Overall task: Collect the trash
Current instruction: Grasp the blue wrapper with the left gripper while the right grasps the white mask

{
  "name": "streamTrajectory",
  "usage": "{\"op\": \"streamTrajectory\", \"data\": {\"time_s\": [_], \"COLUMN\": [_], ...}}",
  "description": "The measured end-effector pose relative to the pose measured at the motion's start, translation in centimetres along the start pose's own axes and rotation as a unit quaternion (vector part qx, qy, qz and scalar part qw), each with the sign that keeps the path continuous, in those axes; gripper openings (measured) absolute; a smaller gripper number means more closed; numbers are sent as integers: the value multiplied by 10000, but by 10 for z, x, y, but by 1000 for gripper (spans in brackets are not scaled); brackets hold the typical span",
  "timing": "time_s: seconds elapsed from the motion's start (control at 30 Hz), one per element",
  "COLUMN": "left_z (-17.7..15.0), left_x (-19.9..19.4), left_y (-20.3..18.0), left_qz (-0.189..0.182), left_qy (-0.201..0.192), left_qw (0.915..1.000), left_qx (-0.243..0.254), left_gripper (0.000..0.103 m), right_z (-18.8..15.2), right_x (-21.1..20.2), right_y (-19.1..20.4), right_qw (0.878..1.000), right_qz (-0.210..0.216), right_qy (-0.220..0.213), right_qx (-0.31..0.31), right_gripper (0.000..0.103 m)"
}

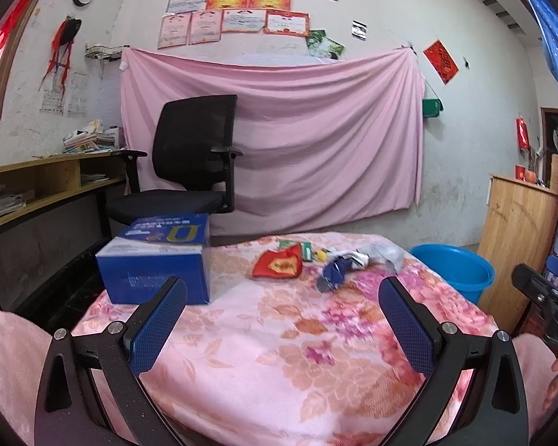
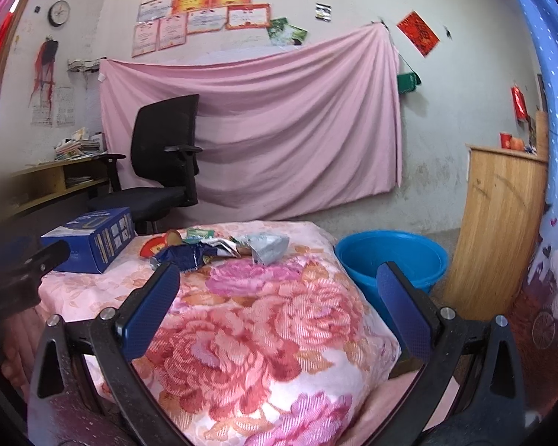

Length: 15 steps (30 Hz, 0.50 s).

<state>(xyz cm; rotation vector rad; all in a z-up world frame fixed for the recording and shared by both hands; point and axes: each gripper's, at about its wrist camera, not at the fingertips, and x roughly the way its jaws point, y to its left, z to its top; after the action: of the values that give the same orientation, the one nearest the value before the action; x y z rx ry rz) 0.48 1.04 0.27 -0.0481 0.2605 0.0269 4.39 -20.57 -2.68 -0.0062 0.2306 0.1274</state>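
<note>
Several pieces of trash lie at the far end of a floral pink cloth (image 1: 271, 338): a red wrapper (image 1: 278, 266), a crumpled dark blue wrapper (image 1: 333, 273) (image 2: 184, 254), a silver foil pouch (image 1: 385, 254) (image 2: 269, 247) and small green packets (image 1: 305, 251) (image 2: 199, 233). My left gripper (image 1: 282, 297) is open above the near part of the cloth, well short of the trash. My right gripper (image 2: 279, 284) is open too, nothing between its fingers, with the cloth (image 2: 264, 334) below it. A blue plastic basin (image 1: 452, 267) (image 2: 390, 256) stands on the floor at the cloth's right.
A blue cardboard box (image 1: 156, 260) (image 2: 93, 239) rests on the cloth's left side. Behind it stands a black office chair (image 1: 189, 160) by a wooden desk (image 1: 37, 189). A pink sheet (image 1: 279, 137) hangs on the wall. A wooden cabinet (image 2: 498, 230) is at the right.
</note>
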Motion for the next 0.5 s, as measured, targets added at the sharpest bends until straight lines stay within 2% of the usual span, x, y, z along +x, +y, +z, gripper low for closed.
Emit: {"op": "streamTrajectory", "data": {"time_s": [0.1,0.2,0.33,0.5], "left_z": [11,27,43,57], "left_x": [7,24,51,93], "left_y": [3,3,5,-4], "left_qz": [24,-55,-170,-422], "left_qy": [-68,-29,9,117], "left_qw": [10000,9998,9998,9990], "left_qx": [28,172,129,117], "left_gripper": [101,101,101,101], "right_z": [11,26,43,59], "right_x": [8,25,46,93], "right_y": [0,-3,-11,-22], "right_qw": [9998,9990,9980,9985], "right_qz": [29,-22,-45,68], "right_qy": [-117,-266,-498,-392], "right_qx": [-177,-344,-390,-371], "right_gripper": [103,103,103,103]}}
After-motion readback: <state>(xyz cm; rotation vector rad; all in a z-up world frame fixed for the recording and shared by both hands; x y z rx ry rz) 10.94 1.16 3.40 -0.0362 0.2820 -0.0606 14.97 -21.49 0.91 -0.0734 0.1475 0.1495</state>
